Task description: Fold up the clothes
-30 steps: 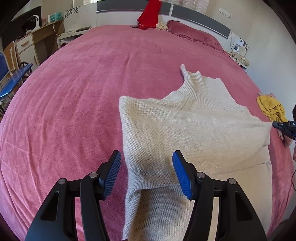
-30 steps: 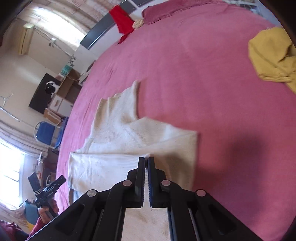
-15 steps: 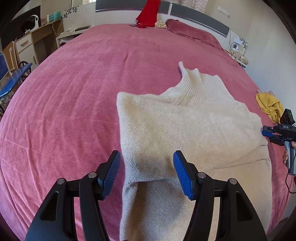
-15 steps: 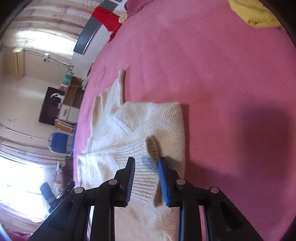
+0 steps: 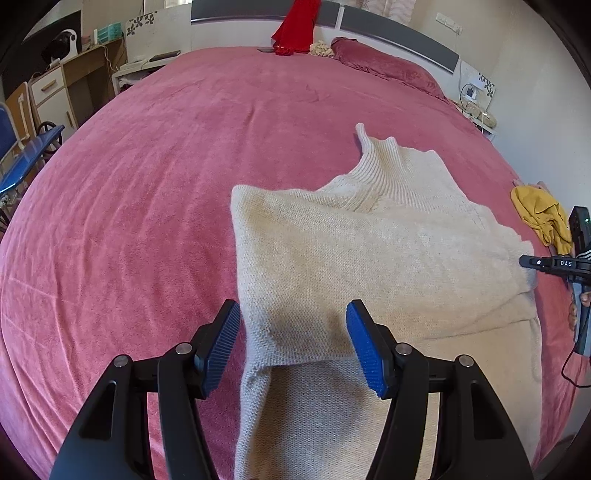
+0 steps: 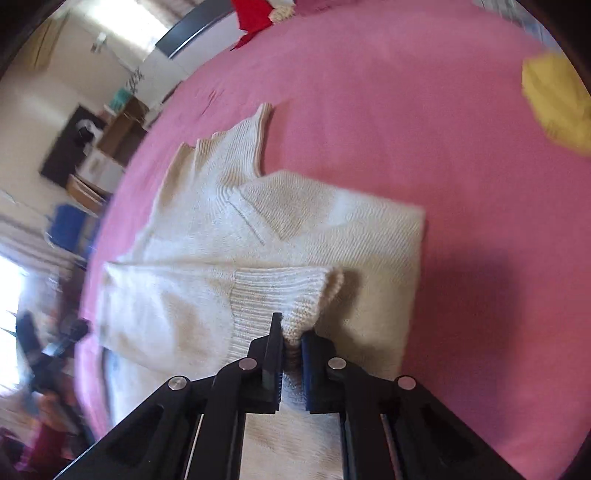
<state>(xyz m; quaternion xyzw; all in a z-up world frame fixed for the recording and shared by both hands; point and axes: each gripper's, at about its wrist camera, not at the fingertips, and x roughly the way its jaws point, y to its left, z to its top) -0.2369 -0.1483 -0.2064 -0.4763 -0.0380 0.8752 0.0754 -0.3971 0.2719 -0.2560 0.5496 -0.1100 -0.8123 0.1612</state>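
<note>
A cream knit turtleneck sweater (image 5: 369, 258) lies on the pink bed (image 5: 147, 184), with one sleeve folded across its body. My left gripper (image 5: 291, 345) is open and hovers over the folded part near the sweater's left edge, holding nothing. My right gripper (image 6: 291, 347) is shut on the ribbed cuff (image 6: 288, 291) of a sleeve, with the cuff bunched between its fingers, over the sweater (image 6: 258, 221). The right gripper also shows in the left wrist view (image 5: 546, 263) at the sweater's right edge.
A yellow garment (image 5: 539, 214) lies on the bed to the right of the sweater, also seen in the right wrist view (image 6: 554, 99). A red cloth (image 5: 295, 26) hangs on the headboard beside a pink pillow (image 5: 384, 66). A desk and blue chair (image 5: 26, 155) stand at the left.
My right gripper opened over the sleeve cuff half a second ago and has now shut on it. My left gripper has stayed open over the sweater.
</note>
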